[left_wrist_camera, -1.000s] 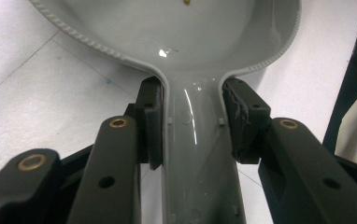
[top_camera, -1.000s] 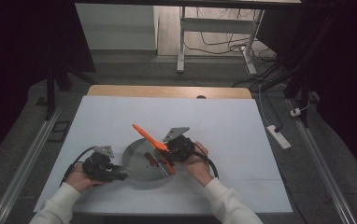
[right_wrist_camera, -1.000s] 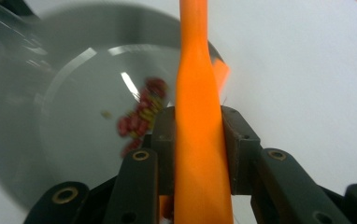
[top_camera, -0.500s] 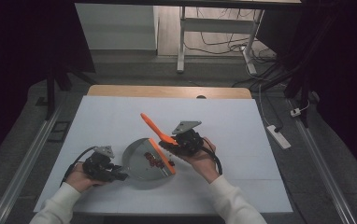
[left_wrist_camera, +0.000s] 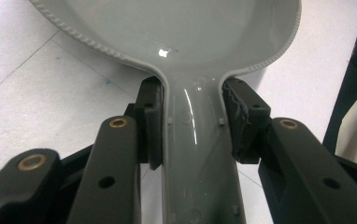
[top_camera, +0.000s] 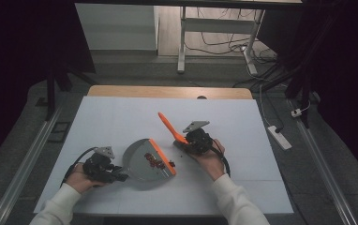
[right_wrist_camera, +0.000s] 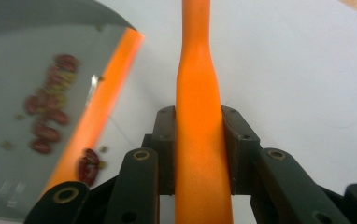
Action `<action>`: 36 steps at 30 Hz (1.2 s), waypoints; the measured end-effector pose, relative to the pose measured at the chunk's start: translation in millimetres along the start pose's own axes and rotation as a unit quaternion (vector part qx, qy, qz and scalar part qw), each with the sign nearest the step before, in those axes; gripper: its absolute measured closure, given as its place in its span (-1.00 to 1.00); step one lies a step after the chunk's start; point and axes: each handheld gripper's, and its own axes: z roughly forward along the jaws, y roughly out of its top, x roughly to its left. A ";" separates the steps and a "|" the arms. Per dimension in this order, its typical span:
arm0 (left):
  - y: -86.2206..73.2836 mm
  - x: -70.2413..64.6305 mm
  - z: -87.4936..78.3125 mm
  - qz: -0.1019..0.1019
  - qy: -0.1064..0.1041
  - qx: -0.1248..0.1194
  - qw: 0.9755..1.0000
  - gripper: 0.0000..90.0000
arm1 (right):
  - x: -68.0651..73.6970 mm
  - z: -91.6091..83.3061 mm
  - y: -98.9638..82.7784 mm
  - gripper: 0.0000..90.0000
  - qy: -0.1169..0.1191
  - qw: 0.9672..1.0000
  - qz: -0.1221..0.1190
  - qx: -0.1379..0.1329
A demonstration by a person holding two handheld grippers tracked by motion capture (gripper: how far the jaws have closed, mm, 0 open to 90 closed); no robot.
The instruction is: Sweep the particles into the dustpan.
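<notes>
Grey plastic makes up the dustpan (top_camera: 142, 161), which lies on the white bench (top_camera: 121, 117) near the middle of its front edge, its orange lip (top_camera: 163, 156) turned toward the right side. The left tool (top_camera: 103, 168) has its jaws closed on the dustpan's handle (left_wrist_camera: 200, 154), one pad pressed to each side just below the bowl. Dark red bits (top_camera: 153, 161) sit inside the pan close to the lip, and a few lie on the bench just beyond it. The right tool (top_camera: 193, 140) clamps the orange brush handle (top_camera: 171, 127), which slants up and toward the far edge. Compared with a second ago, the right tool and brush have moved off the pan to the right, now standing apart from the lip, while the dustpan has turned slightly with the left tool staying in place.
</notes>
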 end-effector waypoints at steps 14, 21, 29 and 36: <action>-0.1 -0.5 0.2 0.000 0.001 0.001 1.000 0.37 | 42.8 4.2 12.4 0.55 0.087 0.996 -0.012 -0.030; 0.0 -0.9 0.0 0.000 0.002 0.001 1.000 0.37 | 34.3 -12.5 16.3 0.55 0.047 0.997 -0.010 -0.066; -0.1 -0.4 0.3 -0.001 0.000 0.000 1.000 0.37 | 17.8 -4.5 -1.9 0.55 0.002 1.000 0.005 -0.020; 0.1 -1.4 0.3 0.000 0.002 0.001 1.000 0.37 | 31.1 3.3 -0.3 0.55 0.010 1.000 -0.011 -0.018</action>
